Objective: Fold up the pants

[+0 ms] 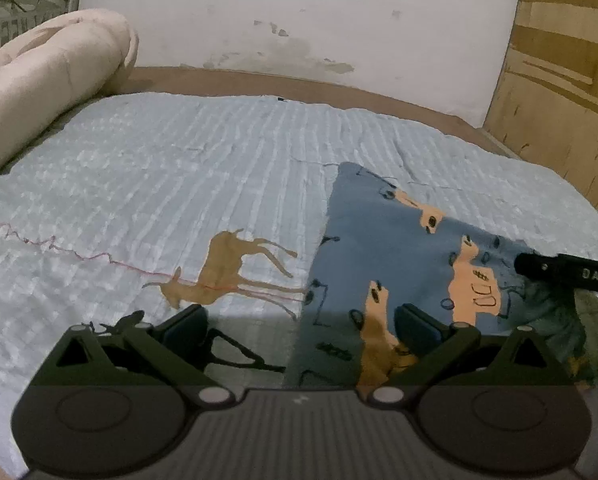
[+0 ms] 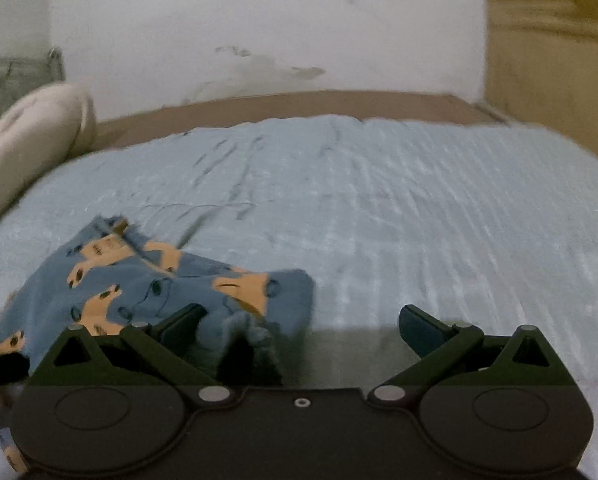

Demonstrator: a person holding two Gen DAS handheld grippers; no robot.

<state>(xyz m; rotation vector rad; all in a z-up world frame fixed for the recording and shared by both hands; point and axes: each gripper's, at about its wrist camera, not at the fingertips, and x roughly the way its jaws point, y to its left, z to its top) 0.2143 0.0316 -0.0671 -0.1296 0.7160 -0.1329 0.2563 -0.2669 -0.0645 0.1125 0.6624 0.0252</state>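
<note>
The pants (image 1: 391, 248) are blue with orange animal prints and lie on the light blue bedspread (image 1: 179, 184). In the left wrist view they spread from the middle to the lower right. My left gripper (image 1: 299, 320) is open, hovering over their left edge, holding nothing. In the right wrist view the pants (image 2: 139, 280) lie bunched at the lower left. My right gripper (image 2: 301, 320) is open above their right edge, and folds of cloth sit by its left finger (image 2: 183, 318). The right gripper's black body (image 1: 567, 274) shows at the right of the left wrist view.
A rolled beige blanket (image 1: 43, 80) lies at the bed's left end by a metal headboard (image 1: 15, 8). A white wall (image 1: 299, 20) stands behind the bed and a wooden wardrobe (image 1: 559, 80) at the right. A brown deer print (image 1: 227, 268) marks the bedspread.
</note>
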